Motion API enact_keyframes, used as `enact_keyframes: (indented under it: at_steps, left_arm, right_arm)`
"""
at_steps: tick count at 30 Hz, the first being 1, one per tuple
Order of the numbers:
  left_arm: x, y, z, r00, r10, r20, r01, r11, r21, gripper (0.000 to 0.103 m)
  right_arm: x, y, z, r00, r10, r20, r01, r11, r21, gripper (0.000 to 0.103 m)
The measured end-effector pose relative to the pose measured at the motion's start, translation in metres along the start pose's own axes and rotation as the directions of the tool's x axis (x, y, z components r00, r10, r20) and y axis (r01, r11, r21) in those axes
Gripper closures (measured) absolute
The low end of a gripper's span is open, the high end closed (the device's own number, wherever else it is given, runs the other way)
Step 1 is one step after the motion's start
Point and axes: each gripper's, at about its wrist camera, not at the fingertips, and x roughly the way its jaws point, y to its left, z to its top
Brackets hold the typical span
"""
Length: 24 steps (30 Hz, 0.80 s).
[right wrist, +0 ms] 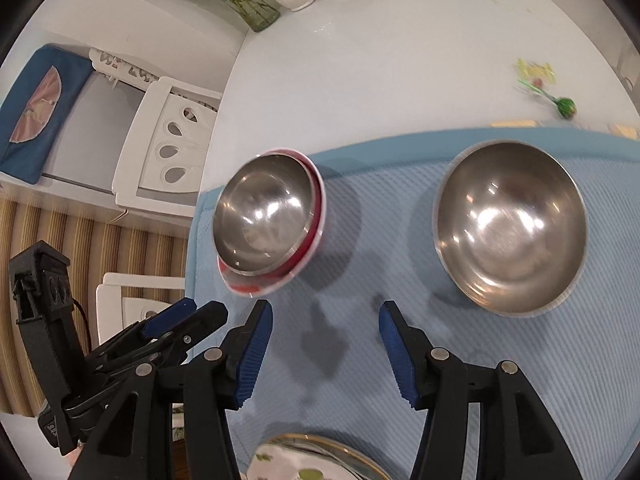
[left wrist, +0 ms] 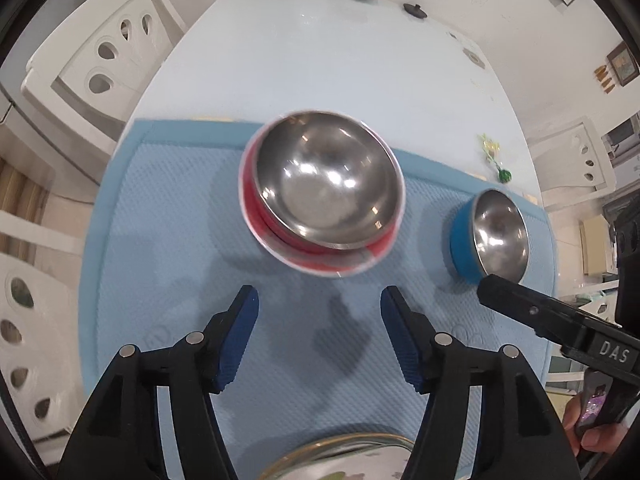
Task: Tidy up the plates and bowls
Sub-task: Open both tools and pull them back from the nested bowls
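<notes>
On the blue mat (left wrist: 168, 240), I hold both grippers, left (left wrist: 319, 308) and right (right wrist: 326, 322), open and empty; red bowl (left wrist: 322, 192) lies ahead of left, blue bowl (right wrist: 510, 226) ahead-right of right, plate (right wrist: 316, 460) beneath.

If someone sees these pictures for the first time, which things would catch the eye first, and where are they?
First, two shiny steel bowls on the blue mat: the red bowl sits on a white plate near the mat's far edge, and the blue bowl stands to its right. Next, the left gripper and right gripper, both open and empty above the mat. A patterned plate lies at the near edge.
</notes>
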Motion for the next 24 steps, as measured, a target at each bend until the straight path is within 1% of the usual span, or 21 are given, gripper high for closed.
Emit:
enact_keyframes:
  at_steps: [4,9,15,18,21,24]
  left_arm:
    - [0.007,-0.022,-0.013,0.999,-0.027,-0.024,0.027,1.000,-0.012,0.042]
    - [0.012,-0.057,-0.020,0.998,-0.059,-0.019,0.059,0.998,-0.004,0.042]
    - [0.023,-0.099,-0.019,0.996,-0.082,-0.029,0.083,0.996,0.036,0.042]
    - [0.033,-0.114,-0.015,0.995,-0.094,-0.043,0.096,0.995,0.039,0.042]
    - [0.042,-0.124,-0.010,0.992,-0.115,-0.055,0.117,0.993,0.027,0.042]
    - [0.052,-0.131,-0.003,0.992,-0.113,-0.062,0.115,0.993,0.019,0.042]
  right_arm:
    - [-0.014,-0.026,-0.010,1.000,-0.002,0.004,0.001,1.000,0.021,0.049]
    - [-0.035,-0.070,-0.015,1.000,0.007,0.030,-0.009,0.997,0.082,0.049]
    - [-0.056,-0.120,-0.018,0.998,0.006,0.063,-0.016,0.987,0.161,0.048]
    - [-0.062,-0.141,-0.017,0.997,0.008,0.075,-0.023,0.981,0.194,0.048]
    - [-0.063,-0.155,-0.014,0.996,0.030,0.084,-0.048,0.974,0.223,0.048]
    - [-0.060,-0.162,-0.009,0.996,0.024,0.087,-0.043,0.971,0.236,0.048]
